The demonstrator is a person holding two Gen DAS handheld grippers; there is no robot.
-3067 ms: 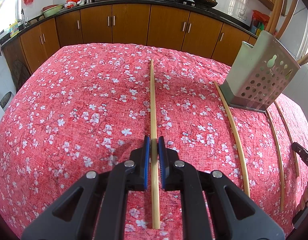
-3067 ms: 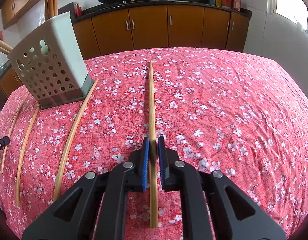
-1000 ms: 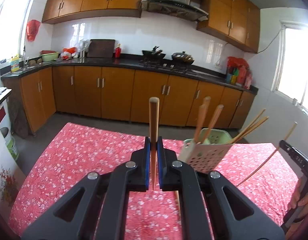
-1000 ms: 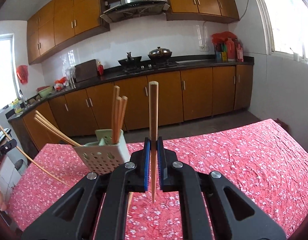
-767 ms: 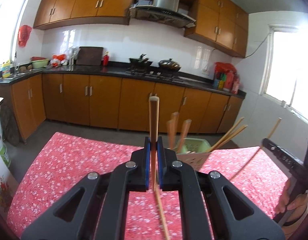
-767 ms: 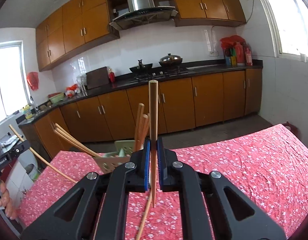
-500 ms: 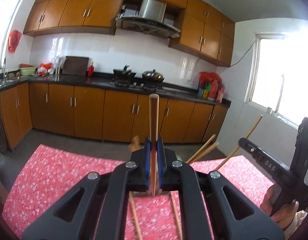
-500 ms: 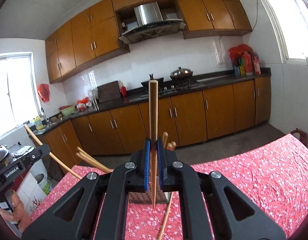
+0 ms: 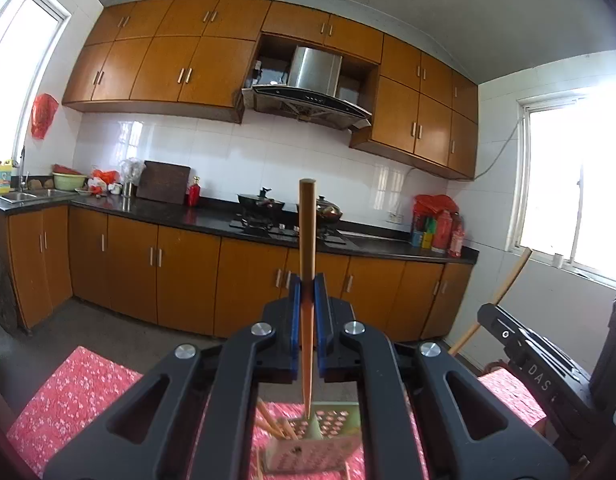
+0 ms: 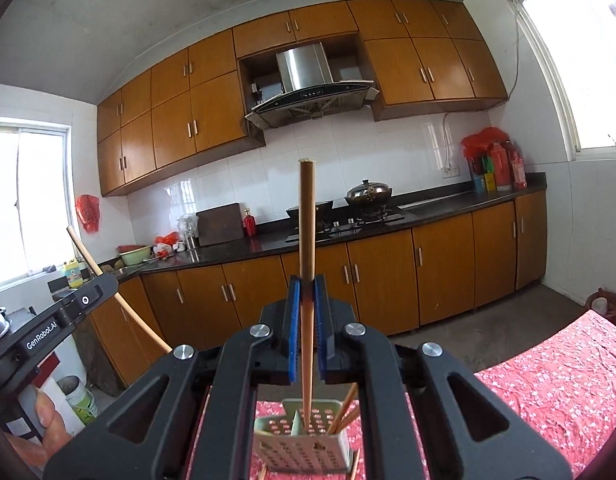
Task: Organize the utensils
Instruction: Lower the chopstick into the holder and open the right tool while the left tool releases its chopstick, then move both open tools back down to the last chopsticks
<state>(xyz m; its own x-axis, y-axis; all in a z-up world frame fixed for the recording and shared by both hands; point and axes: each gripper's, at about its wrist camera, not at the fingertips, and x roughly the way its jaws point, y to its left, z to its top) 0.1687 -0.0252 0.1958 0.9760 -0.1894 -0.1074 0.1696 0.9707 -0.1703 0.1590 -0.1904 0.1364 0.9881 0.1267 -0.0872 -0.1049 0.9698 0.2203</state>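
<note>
My left gripper (image 9: 306,292) is shut on a wooden chopstick (image 9: 307,240) held upright, its tip just above the perforated utensil holder (image 9: 320,444) below. My right gripper (image 10: 306,292) is shut on another upright chopstick (image 10: 306,220), its lower tip inside the holder (image 10: 303,444). The holder stands on the red floral tablecloth (image 10: 556,380) and holds a few chopsticks (image 10: 344,408). Each gripper shows in the other's view, the right one at the right edge (image 9: 520,360), the left one at the left edge (image 10: 55,320).
Loose chopsticks lie on the cloth beside the holder (image 10: 356,468). Beyond the table are brown kitchen cabinets (image 9: 187,280), a black counter with a stove and pans (image 9: 267,204), and windows on both sides.
Both grippers lifted their chopsticks off the cloth, turned them upright and came together over the holder. The right chopstick's tip has gone down into it.
</note>
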